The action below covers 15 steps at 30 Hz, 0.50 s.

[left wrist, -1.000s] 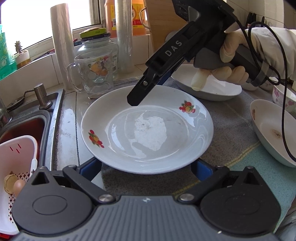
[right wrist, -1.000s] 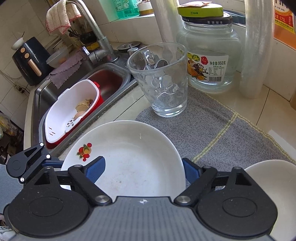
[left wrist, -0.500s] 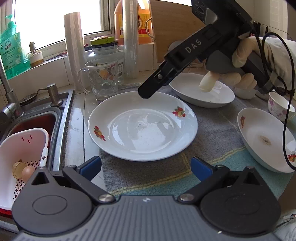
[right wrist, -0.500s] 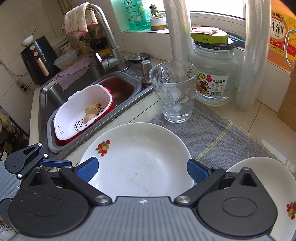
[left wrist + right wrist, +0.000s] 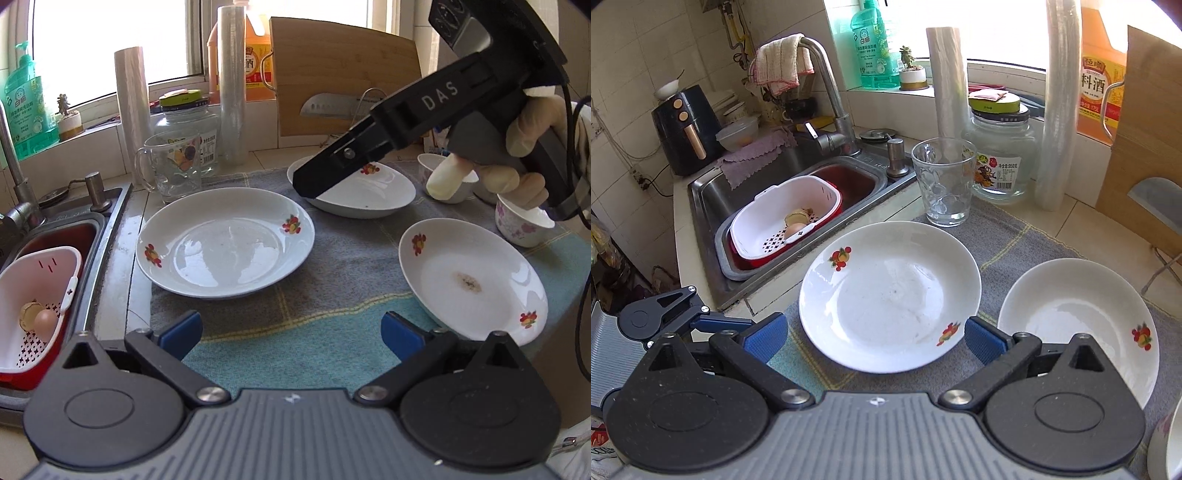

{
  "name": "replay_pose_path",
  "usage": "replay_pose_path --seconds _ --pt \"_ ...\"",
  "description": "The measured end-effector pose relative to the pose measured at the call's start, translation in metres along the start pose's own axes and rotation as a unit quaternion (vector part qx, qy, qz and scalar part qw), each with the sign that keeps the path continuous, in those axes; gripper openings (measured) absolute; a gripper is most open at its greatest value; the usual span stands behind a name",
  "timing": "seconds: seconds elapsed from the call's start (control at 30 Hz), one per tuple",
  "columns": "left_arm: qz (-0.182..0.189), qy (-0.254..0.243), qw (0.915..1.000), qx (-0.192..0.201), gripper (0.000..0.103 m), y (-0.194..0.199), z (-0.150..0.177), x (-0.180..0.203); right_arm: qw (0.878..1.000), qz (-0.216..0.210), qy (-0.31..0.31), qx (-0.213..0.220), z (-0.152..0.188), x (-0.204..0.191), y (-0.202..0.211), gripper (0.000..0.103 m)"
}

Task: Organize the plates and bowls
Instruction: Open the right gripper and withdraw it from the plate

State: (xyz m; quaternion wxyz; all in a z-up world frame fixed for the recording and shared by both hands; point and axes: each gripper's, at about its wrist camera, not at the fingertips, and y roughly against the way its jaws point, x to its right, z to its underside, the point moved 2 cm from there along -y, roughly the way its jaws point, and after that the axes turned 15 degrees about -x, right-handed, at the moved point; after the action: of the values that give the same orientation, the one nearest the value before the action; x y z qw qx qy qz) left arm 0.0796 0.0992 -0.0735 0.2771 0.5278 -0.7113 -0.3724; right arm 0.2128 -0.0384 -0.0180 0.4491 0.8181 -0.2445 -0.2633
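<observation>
Glass mug (image 5: 942,181) and jar (image 5: 1003,158) just behind plate (image 5: 890,295)

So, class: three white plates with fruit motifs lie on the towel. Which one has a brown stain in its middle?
The plate nearest the towel's right edge, by the small flowered cup. The plate by the glass mug and the far plate show no such stain.

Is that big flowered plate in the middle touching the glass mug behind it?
Apart. In the right wrist view a strip of grey mat shows between the plate rim and the glass mug base.
</observation>
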Motion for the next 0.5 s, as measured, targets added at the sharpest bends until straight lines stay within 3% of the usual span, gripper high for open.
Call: replay_pose_path --seconds 0.5 --pt "-0.007 0.027 0.9996 0.003 0.102 0.017 0.016 0.050 0.994 0.094 -0.025 0.040 0.106 -0.012 0.043 0.103"
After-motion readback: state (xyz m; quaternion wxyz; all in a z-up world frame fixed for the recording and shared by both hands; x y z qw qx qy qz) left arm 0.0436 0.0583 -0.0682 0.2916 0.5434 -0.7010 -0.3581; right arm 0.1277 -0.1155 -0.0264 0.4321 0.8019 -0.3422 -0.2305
